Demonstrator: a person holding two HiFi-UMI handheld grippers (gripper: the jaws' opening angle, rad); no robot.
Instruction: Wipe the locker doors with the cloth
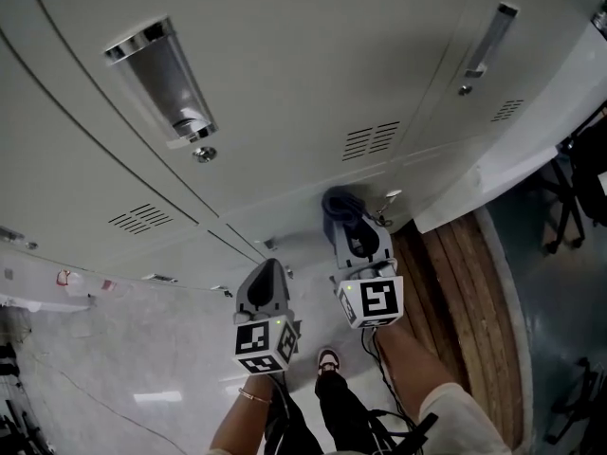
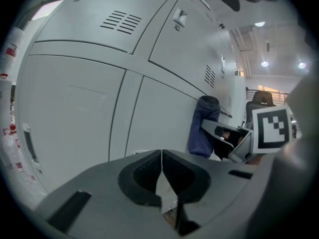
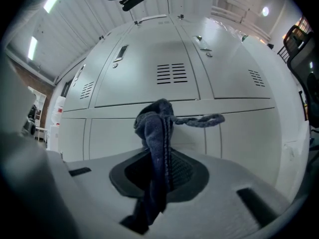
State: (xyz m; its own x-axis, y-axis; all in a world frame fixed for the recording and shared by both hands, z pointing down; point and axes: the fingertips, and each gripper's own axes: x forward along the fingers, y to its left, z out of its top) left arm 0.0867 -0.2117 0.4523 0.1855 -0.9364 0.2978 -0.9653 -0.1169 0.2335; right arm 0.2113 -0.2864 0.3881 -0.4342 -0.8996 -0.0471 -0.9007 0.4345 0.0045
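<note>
Right tongs (image 3: 159,171) pinching cloth (image 3: 154,128) by locker doors (image 1: 285,83), left tongs (image 2: 161,176) closed

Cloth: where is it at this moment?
Head view, centre: the dark blue cloth is clamped in the right gripper, close to the locker doors.

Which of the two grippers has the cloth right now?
The right gripper: its jaws are shut on the dark blue cloth, which bunches out beyond them. The left gripper has its jaws together with nothing between them.
</note>
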